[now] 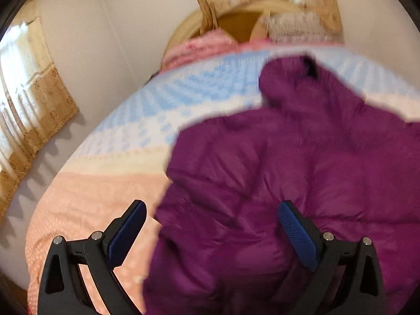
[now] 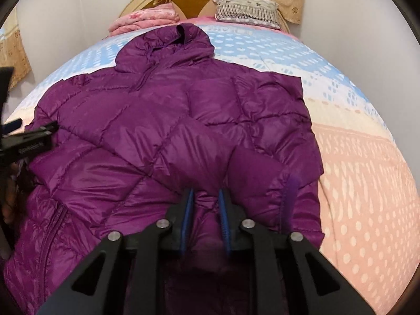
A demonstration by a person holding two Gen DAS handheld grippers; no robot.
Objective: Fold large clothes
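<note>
A purple quilted hooded jacket [image 2: 162, 120] lies spread on the bed, hood toward the headboard. My right gripper [image 2: 206, 199] is down at the near part of the jacket, its blue pads narrow with a bunch of purple fabric pinched between them. In the left wrist view the jacket [image 1: 288, 183] fills the right half. My left gripper [image 1: 212, 206] stands wide open above its left edge, one finger over the bedspread and one over the jacket, and holds nothing. The left gripper [image 2: 34, 128] also shows at the left edge of the right wrist view.
The bedspread [image 2: 362, 183] is patterned blue, white and peach. A folded pink blanket [image 2: 147, 18] and a striped pillow [image 2: 246, 10] lie by the round headboard [image 2: 189, 0]. White walls and lace curtains [image 1: 34, 99] close in on the left.
</note>
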